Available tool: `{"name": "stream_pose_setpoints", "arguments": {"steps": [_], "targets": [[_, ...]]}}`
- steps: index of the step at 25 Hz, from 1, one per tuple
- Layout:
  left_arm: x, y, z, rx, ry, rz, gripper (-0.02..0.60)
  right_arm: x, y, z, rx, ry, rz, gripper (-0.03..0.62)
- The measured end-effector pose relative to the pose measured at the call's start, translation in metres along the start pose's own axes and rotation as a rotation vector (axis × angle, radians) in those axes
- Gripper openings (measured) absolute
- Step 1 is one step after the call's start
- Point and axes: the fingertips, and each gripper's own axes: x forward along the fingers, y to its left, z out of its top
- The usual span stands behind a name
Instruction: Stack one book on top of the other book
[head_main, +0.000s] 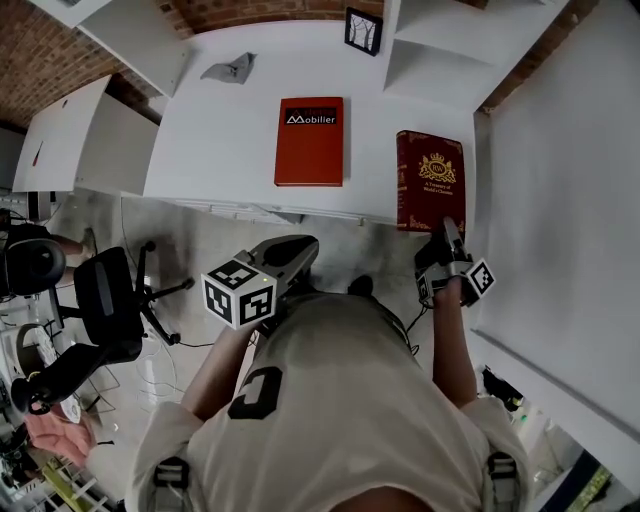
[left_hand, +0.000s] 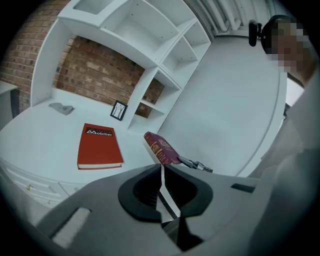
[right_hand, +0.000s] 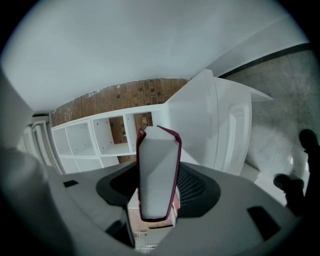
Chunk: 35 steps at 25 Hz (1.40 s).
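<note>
White desk (head_main: 220, 150) below a brick wall (head_main: 260, 12) carries 1 red book (head_main: 309, 141) lying flat. Well to its right, the right gripper (head_main: 450, 240) clamps the near end of the maroon book (head_main: 430, 180), which is tilted over the desk's front edge. The left gripper (head_main: 295, 255) hangs short of the desk, its 2 jaws together on nothing

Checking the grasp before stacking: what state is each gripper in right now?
Left gripper: closed, nothing between its jaws.
Right gripper: closed on the maroon book.
</note>
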Motion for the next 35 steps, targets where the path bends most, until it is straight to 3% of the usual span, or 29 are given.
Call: {"name": "stream_pose_setpoints", "arguments": {"steps": [10, 35], "targets": [[-0.036, 0.055, 0.015, -0.015, -0.039, -0.027, 0.020, 0.010, 0.015, -0.034, -0.041, -0.068, -0.003, 0.215], [-0.088, 0.143, 0.040, -0.051, -0.133, -0.047, 0.018, 0.069, 0.027, -0.099, -0.118, -0.076, -0.044, 0.213]]}}
